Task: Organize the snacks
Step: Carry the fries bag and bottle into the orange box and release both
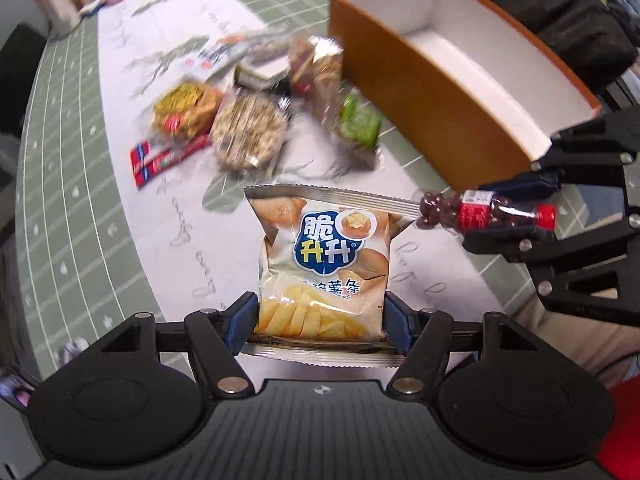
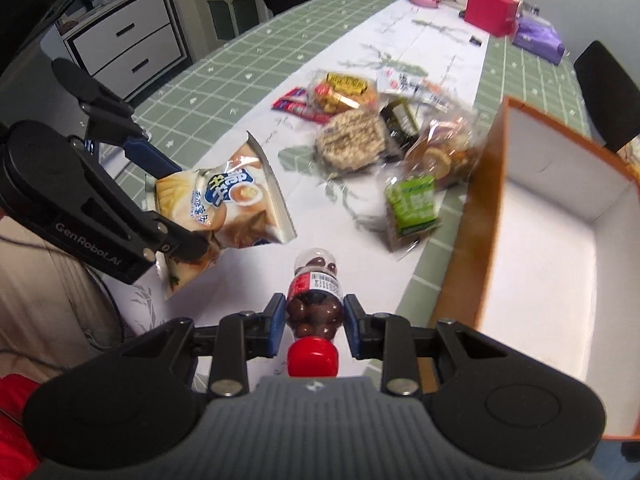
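chip bag (image 1: 320,264) clamped inside left gripper (image 1: 320,320)

A home dining room: green checked tablecloth (image 2: 224,92), dark dining chairs (image 2: 608,92), white drawer cabinet (image 2: 128,48).

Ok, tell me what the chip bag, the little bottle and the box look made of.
Chip bag: glossy printed foil-like film, silvery crimped edges.
Bottle: clear plastic, probably; chocolate balls show through, glossy red cap.
Box: likely cardboard, matte orange outside, plain white inside, thin straight walls.
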`<state>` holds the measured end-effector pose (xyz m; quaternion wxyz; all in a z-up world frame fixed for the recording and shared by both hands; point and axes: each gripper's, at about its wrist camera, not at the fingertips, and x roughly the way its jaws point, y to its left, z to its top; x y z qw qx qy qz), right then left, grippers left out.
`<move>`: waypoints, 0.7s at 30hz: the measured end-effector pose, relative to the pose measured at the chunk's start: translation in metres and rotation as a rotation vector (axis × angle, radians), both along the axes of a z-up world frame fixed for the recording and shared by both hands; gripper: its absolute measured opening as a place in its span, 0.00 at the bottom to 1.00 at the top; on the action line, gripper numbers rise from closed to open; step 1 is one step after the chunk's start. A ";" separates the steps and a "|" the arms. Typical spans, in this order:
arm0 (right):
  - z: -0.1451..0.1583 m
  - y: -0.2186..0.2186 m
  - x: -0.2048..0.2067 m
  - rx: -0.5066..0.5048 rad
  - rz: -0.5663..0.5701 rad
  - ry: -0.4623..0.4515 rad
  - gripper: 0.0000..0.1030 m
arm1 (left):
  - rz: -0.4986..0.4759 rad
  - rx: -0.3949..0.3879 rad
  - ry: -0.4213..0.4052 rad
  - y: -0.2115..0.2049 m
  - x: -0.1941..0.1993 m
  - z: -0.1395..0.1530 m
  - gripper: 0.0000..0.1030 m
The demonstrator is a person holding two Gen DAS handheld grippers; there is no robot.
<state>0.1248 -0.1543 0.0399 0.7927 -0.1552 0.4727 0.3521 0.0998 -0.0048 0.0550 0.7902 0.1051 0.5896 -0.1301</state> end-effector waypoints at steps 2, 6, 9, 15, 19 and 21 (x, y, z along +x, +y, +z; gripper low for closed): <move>0.017 -0.010 0.002 0.014 -0.006 -0.039 0.28 | -0.037 0.015 -0.025 -0.012 0.004 0.017 0.74; 0.042 -0.030 0.010 0.013 -0.035 -0.115 0.28 | -0.107 0.070 -0.103 -0.044 0.016 0.048 0.74; 0.046 -0.048 0.022 -0.027 -0.075 -0.150 0.29 | -0.170 0.092 -0.135 -0.073 0.029 0.061 0.74; 0.029 -0.089 0.051 -0.108 -0.159 -0.131 0.29 | -0.288 0.098 -0.130 -0.128 0.051 0.057 0.74; 0.009 -0.111 0.071 -0.138 -0.192 -0.081 0.29 | -0.354 0.114 -0.099 -0.161 0.067 0.044 0.74; -0.001 -0.120 0.077 -0.147 -0.191 -0.062 0.29 | -0.398 0.128 -0.094 -0.177 0.072 0.037 0.74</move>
